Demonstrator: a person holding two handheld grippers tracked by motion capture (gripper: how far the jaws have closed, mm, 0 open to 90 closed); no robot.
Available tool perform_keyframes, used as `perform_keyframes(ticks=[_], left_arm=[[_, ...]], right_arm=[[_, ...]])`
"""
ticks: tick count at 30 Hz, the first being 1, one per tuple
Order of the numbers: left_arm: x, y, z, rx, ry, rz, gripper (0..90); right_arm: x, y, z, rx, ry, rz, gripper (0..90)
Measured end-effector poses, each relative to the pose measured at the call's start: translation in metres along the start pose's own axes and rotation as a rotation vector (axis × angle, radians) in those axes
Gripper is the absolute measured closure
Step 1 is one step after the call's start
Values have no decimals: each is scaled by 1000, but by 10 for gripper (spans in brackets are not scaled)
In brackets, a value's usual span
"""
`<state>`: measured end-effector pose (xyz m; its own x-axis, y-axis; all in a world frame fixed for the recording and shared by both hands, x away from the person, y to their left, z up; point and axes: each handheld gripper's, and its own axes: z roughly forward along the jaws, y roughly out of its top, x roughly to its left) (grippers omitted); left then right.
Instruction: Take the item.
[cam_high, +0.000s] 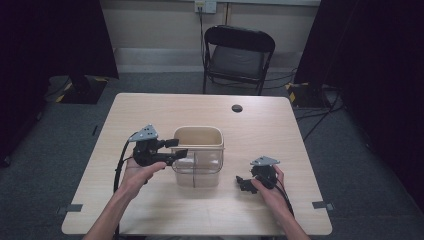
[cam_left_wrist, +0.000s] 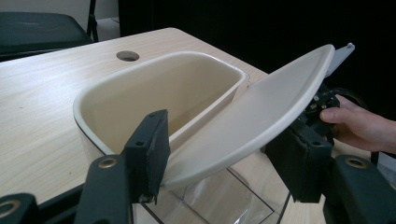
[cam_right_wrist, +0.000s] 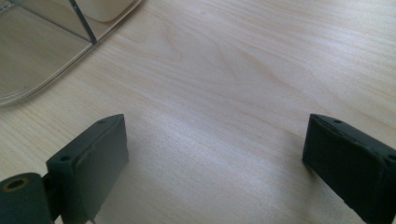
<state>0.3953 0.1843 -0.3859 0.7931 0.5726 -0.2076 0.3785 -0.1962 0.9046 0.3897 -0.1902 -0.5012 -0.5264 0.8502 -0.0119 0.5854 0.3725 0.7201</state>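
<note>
The left gripper (cam_left_wrist: 224, 161) was clamped on the cream flap lid (cam_left_wrist: 261, 121) of the little clear bin (cam_high: 197, 172) mid-table, holding it tipped up over the opening. The right gripper (cam_high: 245, 184) sat spread wide on the table (cam_high: 150, 107), gripping nothing. My worry: with only the lid's edge pinched, the whole bin could've dragged or tipped, since nothing steadied it.

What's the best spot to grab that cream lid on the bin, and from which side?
Probably the lid's lower end, coming from the bin's left side, where the left gripper already sits. The lid is thin and stands tilted above the open rim. That leaves its low end clear of the bin, with room for the fingers either side.
</note>
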Motion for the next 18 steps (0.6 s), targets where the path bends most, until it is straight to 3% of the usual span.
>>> perform_keyframes(ticks=[18], left_arm=[[0, 0, 0, -4, 3, -4, 409]], right_arm=[[0, 0, 0, 0, 0, 0, 62]])
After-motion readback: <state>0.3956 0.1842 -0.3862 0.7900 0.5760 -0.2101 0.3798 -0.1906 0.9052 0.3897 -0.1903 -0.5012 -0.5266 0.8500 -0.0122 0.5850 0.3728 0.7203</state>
